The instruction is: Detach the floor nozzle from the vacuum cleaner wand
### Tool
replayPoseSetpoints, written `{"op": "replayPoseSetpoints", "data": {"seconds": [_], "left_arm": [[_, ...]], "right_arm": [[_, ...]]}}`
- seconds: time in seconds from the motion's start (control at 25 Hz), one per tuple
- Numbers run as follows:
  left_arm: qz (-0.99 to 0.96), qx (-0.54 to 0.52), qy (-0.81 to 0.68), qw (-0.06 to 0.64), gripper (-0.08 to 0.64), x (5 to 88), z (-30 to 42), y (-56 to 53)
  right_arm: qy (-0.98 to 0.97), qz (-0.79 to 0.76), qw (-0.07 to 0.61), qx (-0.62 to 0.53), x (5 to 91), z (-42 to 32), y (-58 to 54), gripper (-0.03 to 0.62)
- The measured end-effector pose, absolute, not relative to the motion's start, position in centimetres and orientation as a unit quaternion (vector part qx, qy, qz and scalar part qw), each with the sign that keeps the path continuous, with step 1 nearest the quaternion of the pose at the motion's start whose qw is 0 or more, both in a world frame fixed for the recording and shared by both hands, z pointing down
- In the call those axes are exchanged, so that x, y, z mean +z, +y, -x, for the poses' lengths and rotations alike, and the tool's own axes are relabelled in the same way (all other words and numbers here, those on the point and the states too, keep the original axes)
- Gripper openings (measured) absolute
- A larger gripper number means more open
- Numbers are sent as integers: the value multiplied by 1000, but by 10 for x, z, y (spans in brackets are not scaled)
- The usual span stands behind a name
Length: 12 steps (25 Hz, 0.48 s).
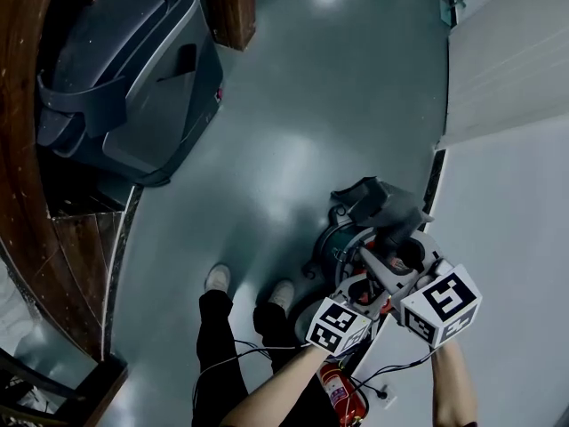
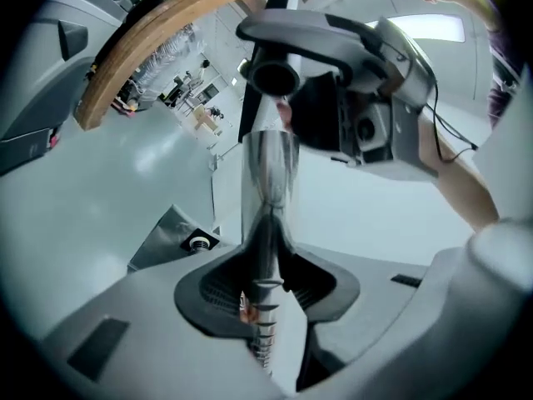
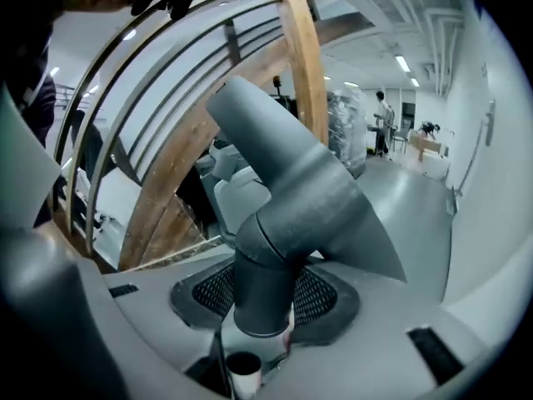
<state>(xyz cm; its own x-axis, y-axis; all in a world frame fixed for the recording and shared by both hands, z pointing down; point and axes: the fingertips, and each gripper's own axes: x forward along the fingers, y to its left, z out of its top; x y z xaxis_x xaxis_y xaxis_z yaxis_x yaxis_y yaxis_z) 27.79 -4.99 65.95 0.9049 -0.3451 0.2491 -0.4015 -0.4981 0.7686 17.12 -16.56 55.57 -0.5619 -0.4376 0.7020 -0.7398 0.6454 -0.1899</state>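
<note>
Room: glossy grey-green floor (image 1: 293, 105), with a curved wooden railing (image 3: 300, 65) along one side and pale walls behind.
Floor nozzle (image 3: 316, 198): dark grey. Its round neck sits between the right gripper's jaws, and the wedge-shaped body fans out past the tips, up and to that gripper's right.
Right gripper (image 3: 265, 302): clamped on the nozzle's neck with a pad pressing on either side, tilted downward.
Wand (image 2: 268, 182): bright chrome tube running straight out between the left gripper's jaws and on past its tips.
Left gripper (image 2: 266, 294): pinching the wand and held roughly level.
Joint: seen from the left gripper, the wand's far end stops just short of the nozzle's open socket, which hangs a little above it. The two look parted, though I cannot tell whether any lip overlaps.
Step in hand: the pull-off itself, which I judge to be at or just past release.
Next move: it calls for the right gripper to draw the nozzle on along the wand's line until it is plainly clear. The left gripper should hold the wand firm, and then the nozzle can be set down.
Vacuum body (image 1: 351, 238): dark canister on the floor just beyond both grippers.
Farther out: a large dark grey machine (image 1: 124, 69) stands well beyond the left gripper, off to its side. A person's pale shoes (image 1: 218, 278) are near that same gripper.
</note>
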Motion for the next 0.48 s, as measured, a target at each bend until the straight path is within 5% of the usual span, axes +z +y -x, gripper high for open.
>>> {"op": "replayPoseSetpoints", "data": {"seconds": [0.48], "left_arm": [[-874, 53, -214, 433, 227, 646, -244, -60]], "right_arm": [[-860, -378, 237, 247, 509, -167, -191, 176]]}}
